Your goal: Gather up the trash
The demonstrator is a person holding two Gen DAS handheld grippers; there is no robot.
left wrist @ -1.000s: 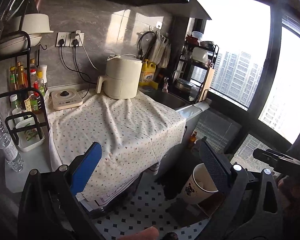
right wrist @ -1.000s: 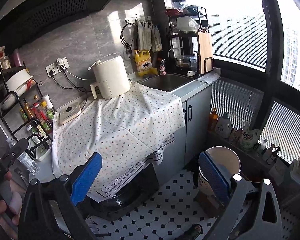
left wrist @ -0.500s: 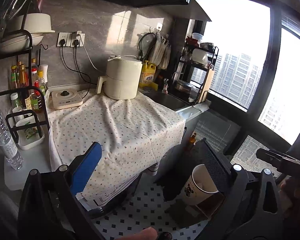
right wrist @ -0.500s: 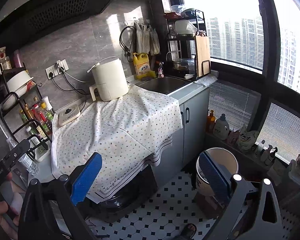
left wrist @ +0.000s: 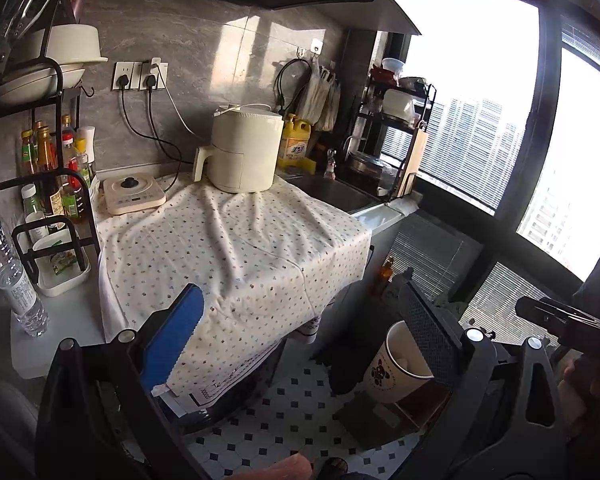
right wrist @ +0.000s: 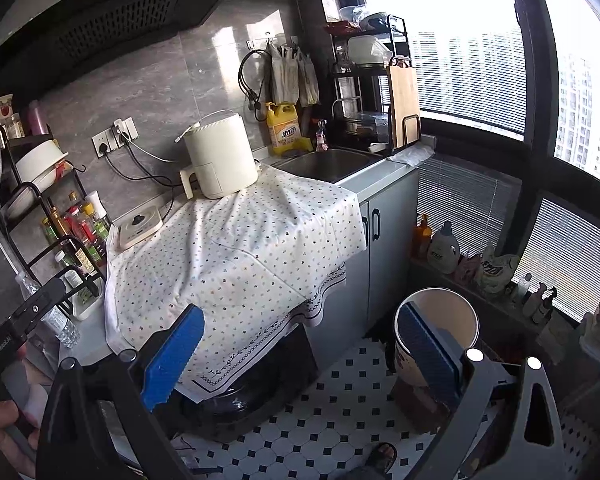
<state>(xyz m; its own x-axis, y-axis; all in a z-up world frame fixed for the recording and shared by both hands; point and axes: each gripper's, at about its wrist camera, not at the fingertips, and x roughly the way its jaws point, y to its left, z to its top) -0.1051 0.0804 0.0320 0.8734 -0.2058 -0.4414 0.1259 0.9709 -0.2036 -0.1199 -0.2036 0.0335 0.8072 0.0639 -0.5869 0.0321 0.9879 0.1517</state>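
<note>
Through my left wrist camera, my left gripper (left wrist: 304, 334) hangs with its fingers spread wide and nothing between them. The near-left blue pad (left wrist: 172, 338) overlaps the hanging edge of the dotted cloth (left wrist: 236, 248) that covers the counter. The far-right pad is dark in shadow and hides part of the paper bin (left wrist: 396, 368), which stands low on the right on a brown block on the tiled floor (left wrist: 276, 412). Something pale lies inside the bin; I cannot tell what it is. At the far right edge my other gripper's dark body is cut off. On the cloth, far back, stands the cream air fryer (left wrist: 246, 150).

Through my right wrist camera, my right gripper (right wrist: 300, 354) is likewise released, fingers wide apart and empty. Its right pad covers the near-left wall of the bin (right wrist: 448, 312), so the print on that wall is mostly hidden; the open mouth shows a bare tan inside, its bottom out of sight. A sandalled foot (right wrist: 380, 456) is cut off at the lower edge. At the left edge, my hand (right wrist: 4, 432) around the other handle is only partly seen. The sink (right wrist: 328, 162) lies far right of the cloth.
</note>
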